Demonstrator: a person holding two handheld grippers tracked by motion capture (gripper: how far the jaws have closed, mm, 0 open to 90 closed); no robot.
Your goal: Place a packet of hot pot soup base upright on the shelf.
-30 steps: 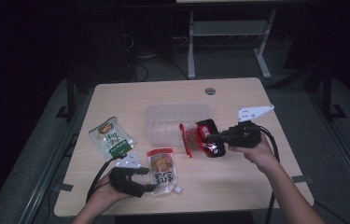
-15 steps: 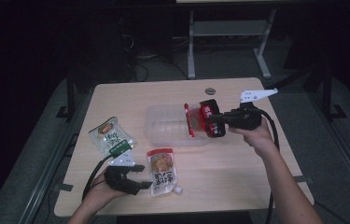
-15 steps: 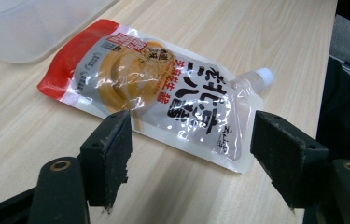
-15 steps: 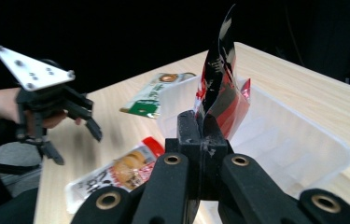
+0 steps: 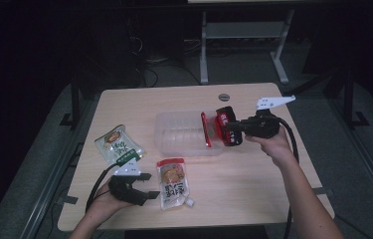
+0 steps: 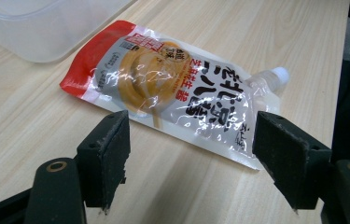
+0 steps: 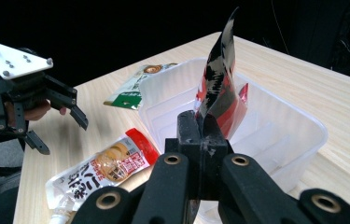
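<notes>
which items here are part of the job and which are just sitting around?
In play:
- red and black pouch, clamped in the right gripper over the clear plastic tub
- spouted sauce pouch, in front of the open left gripper
- green pouch, likely next for the tub

Lying about:
- grey desk frame behind the table
- cables on the floor

Your left gripper [image 5: 141,186] sits low at the near left of the worktop, held in your left hand [image 5: 105,196], its jaws spread wide apart and pointing to your right. Your right forearm reaches forward, and your right hand [image 5: 273,142] holds the right gripper [image 5: 222,128] raised, pointing left, with its jaws pressed together on a red and black packet [image 7: 219,84].
</notes>
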